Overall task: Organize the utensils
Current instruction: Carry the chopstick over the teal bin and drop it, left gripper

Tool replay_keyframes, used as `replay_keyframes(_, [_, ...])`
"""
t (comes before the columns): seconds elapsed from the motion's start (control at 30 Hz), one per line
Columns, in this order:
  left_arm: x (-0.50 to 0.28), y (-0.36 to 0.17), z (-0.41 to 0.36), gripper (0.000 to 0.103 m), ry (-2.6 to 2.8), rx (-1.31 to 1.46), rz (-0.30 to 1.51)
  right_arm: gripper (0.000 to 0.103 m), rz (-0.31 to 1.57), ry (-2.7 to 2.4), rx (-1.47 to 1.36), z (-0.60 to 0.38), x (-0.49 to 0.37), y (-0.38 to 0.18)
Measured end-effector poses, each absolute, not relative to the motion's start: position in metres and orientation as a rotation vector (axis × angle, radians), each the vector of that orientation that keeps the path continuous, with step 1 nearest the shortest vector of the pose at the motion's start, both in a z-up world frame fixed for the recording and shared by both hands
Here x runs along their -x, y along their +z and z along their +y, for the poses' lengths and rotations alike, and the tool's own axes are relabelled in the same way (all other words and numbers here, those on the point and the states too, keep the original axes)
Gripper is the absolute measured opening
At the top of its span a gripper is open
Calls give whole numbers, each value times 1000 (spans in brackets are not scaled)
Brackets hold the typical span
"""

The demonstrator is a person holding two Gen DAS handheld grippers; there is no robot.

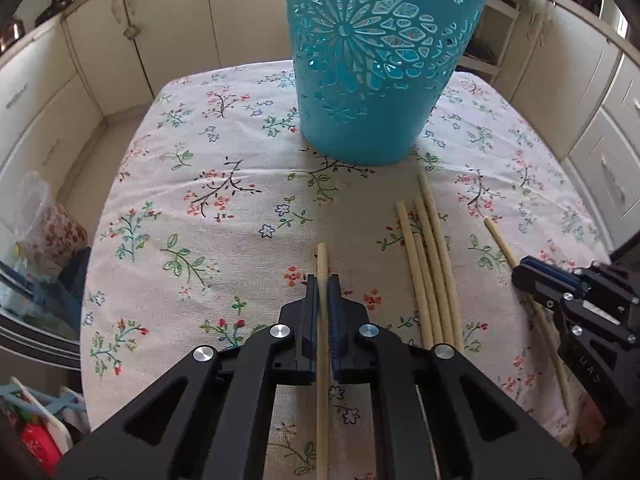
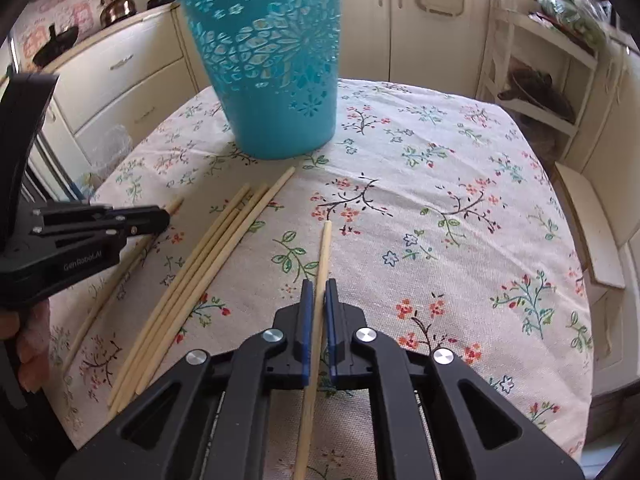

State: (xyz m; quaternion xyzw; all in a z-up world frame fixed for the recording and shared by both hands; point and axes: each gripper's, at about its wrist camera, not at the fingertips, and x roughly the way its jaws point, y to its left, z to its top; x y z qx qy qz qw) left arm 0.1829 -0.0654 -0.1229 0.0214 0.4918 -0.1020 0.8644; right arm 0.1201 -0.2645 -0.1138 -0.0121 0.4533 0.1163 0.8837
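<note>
A teal cut-out bucket (image 1: 372, 60) stands upright at the far middle of the floral tablecloth; it also shows in the right wrist view (image 2: 272, 64). My left gripper (image 1: 322, 280) is shut on a wooden chopstick (image 1: 322, 256) that runs between its pads, low over the cloth. My right gripper (image 2: 316, 286) is shut on another chopstick (image 2: 323, 256). Several loose chopsticks (image 1: 430, 264) lie side by side on the cloth between the two grippers, also in the right wrist view (image 2: 208, 264). The right gripper (image 1: 528, 272) appears at the right of the left wrist view, the left gripper (image 2: 160, 216) at the left of the right wrist view.
The floral tablecloth (image 2: 460, 184) covers a table with cream cabinets (image 1: 132, 40) behind and to both sides. A plastic bag with clutter (image 1: 44, 224) sits off the table's left edge. A white shelf unit (image 2: 536, 76) stands at the back right.
</note>
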Motion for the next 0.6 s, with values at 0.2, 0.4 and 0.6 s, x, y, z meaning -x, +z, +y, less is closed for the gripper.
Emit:
replay_keyframes(0.2, [-164, -62, -39, 5, -332, 138, 844, 5, 955, 295, -200, -289, -124, -119])
replay_keyframes(0.4, [-159, 35, -22, 5, -416, 244, 526, 5, 953, 288, -192, -284, -124, -117])
replay_keyframes(0.6, [-191, 94, -37, 5, -365, 282, 311, 5, 952, 291, -202, -286, -123, -117])
